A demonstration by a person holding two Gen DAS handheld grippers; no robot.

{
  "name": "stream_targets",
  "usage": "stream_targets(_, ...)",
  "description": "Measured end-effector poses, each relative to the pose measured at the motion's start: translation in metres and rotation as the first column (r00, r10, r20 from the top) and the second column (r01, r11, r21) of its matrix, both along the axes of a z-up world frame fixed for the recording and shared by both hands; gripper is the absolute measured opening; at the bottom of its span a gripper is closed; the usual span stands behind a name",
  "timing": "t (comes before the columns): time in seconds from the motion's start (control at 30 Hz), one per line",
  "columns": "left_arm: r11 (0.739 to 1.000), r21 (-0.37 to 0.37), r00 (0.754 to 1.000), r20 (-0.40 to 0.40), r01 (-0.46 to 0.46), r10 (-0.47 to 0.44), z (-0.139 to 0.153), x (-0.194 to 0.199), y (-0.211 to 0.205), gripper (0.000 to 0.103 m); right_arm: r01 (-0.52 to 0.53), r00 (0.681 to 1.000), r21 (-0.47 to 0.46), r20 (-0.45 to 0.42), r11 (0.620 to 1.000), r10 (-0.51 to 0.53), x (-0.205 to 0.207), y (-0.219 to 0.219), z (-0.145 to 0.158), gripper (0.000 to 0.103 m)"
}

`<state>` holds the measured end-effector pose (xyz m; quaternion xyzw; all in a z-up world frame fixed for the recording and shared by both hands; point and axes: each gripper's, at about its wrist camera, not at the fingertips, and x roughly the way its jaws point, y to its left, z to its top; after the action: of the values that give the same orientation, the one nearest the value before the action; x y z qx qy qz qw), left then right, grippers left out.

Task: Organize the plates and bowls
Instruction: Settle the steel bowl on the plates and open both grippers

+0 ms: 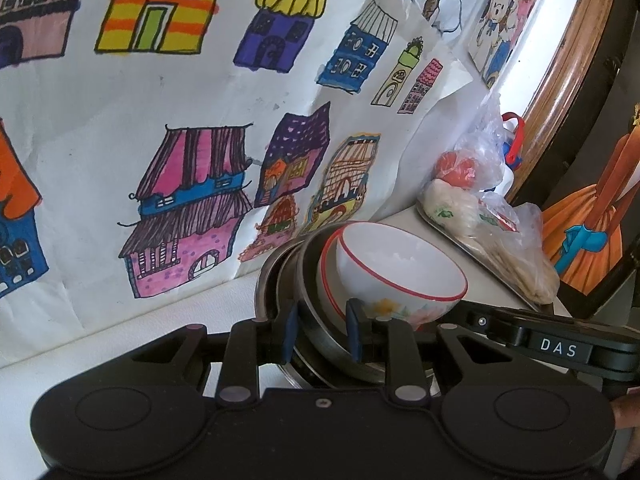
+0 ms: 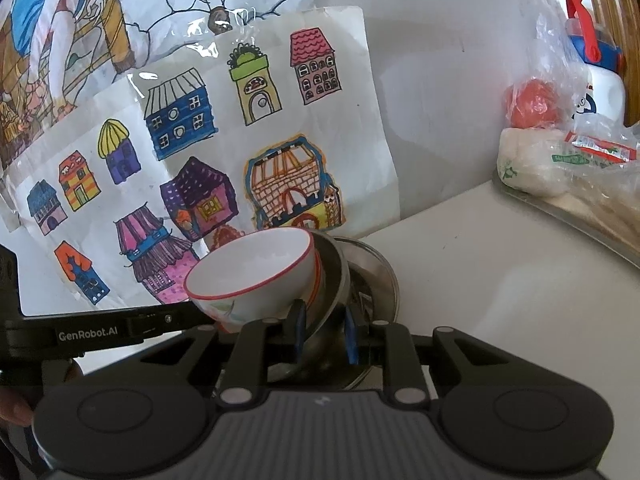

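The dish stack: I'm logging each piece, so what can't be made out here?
- Left wrist: the stack's base is hidden behind the left gripper; the steel dishes overlap, so their number is unclear.
- Right wrist: the right gripper hides the stack's lower part.
- Both: the bowl covers most of the plate behind it.
- Right wrist: bags are cut off.

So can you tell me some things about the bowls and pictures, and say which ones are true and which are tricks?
1. The white bowl has a red rim. True.
2. The white bowl is lying on the floor. False: it sits tilted in a stack of metal dishes.
3. House drawings hang on the wall. True.
4. The left gripper and right gripper are far from the dishes. False: each straddles a metal rim.
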<state>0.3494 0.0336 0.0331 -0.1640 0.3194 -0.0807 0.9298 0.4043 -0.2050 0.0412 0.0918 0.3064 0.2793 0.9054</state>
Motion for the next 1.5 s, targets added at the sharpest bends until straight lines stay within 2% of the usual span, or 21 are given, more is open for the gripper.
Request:
stream_targets(0.4,1.000,-0.008,1.000,-0.010,0.001,-0.001,0.0012,-0.0002,0.0006,0.027,0.007,1.000,0.022,-0.008,1.000,-0.007,0.0005,-0.0013,-0.0005,0.024)
stream_targets(0.83,0.999,-0.032,1.000,-0.021,-0.001,0.000,-0.0017,-0.0026,0.0030,0.025,0.029,0.999,0.019,0.022,0.999,-0.029,-0.0049,0.0005,-0.0007,0.025)
stream_targets(1.5,0.999,-0.030,1.000,-0.019,-0.015,0.014,-0.0004,-0.0047,0.0048,0.027,0.025,1.000,0.078,-0.005,0.997,-0.024,-0.0037,-0.0020,-0.0052,0.027)
